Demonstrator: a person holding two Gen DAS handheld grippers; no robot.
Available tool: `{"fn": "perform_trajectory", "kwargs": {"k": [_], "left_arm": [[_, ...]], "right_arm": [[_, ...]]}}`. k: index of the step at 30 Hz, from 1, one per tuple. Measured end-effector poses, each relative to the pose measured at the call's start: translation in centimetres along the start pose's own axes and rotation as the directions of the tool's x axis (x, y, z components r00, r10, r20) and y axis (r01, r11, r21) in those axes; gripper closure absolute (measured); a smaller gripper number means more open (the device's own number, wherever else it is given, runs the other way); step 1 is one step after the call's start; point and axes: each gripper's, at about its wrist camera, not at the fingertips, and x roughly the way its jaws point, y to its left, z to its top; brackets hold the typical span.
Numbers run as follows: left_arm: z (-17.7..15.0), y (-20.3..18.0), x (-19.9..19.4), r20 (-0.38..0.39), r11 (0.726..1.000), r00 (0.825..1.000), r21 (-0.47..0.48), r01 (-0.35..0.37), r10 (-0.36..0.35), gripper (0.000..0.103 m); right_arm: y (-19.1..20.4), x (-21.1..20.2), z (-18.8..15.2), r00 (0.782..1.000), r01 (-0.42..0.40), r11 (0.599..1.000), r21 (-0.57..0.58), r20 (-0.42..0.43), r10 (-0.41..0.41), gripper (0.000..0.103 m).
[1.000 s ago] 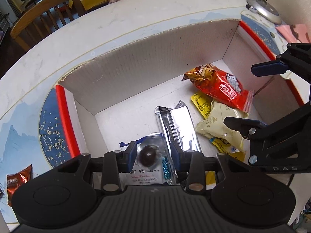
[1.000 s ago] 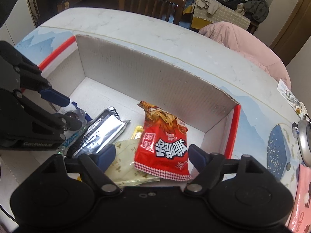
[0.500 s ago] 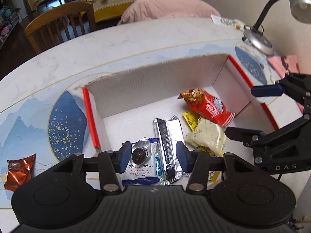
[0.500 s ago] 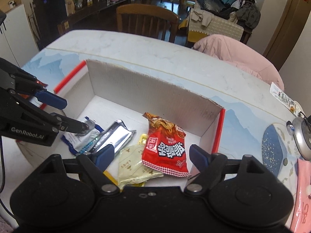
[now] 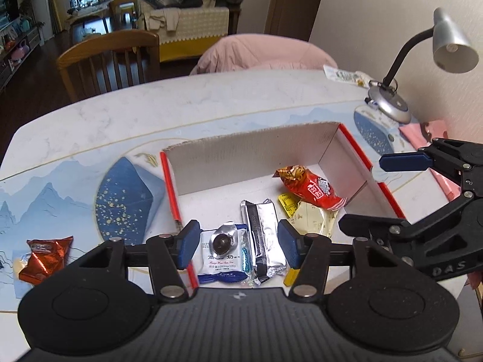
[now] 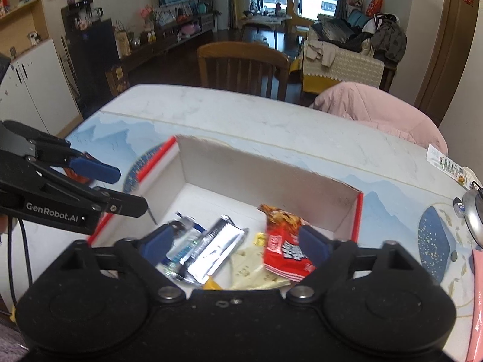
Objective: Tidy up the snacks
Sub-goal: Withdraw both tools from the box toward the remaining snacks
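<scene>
An open cardboard box with red edges holds several snacks: a red packet, a silver bar wrapper, a white and blue packet with a dark sweet, and a pale yellow packet. My left gripper hangs above the box's near left, its jaws opening with nothing pressed between them. My right gripper hovers above the box's near side, its jaws also opening and empty. A red foil snack lies on the table left of the box.
A desk lamp stands at the table's right rear, with a pink item beside it. A small packet lies at the far right edge. A wooden chair and a pink cushion sit behind the table.
Both grippers have risen and drawn back from the box, and their jaws have widened. The white and blue packet now lies free in the box below the left gripper.
</scene>
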Motion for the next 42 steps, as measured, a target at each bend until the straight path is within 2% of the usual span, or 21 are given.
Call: {"fn": "perform_trajectory", "kwargs": {"k": [3,7,11,17,23,31,42], "left_arm": [[-0.6,0.8,-1.4,0.034,1.0,0.999,-0.002,0.01,-0.01,0.04],[-1.4,2.2,-3.2,0.078,1.0,0.997,0.006,0.02,-0.021,0.04],[-2.3,4.4,-4.7,0.111,0.999,0.993,-0.017,0.034,-0.032,0.032],[-4.2,8.4,-6.7,0.148,0.999,0.989,-0.051,0.018,-0.01,0.031],[-6.0,13.4,-8.1,0.153,0.993,0.988,-0.116,0.006,0.012,0.028],[-8.5,21.0,-9.7,0.161,0.98,0.981,-0.187,-0.074,0.105,0.028],[-9.9,30.2,-8.7,0.117,0.949,0.972,-0.268,-0.165,0.202,0.028]], "right_arm": [[1.2,-0.8,0.2,1.0,-0.006,1.0,0.012,0.02,0.005,0.006],[3.0,-1.6,0.3,0.999,-0.008,0.999,0.033,0.051,0.006,0.001],[5.2,-2.1,0.5,0.996,-0.023,0.998,0.058,0.083,0.018,0.0],[9.2,-1.6,0.9,0.993,-0.063,0.994,0.093,0.107,0.053,0.0],[13.5,0.2,1.4,0.992,-0.095,0.991,0.097,0.088,0.087,0.0],[18.0,2.8,2.1,0.993,-0.11,0.989,0.096,0.045,0.106,0.0],[22.5,7.4,3.7,0.995,-0.088,0.992,0.089,-0.028,0.091,0.0]]}}
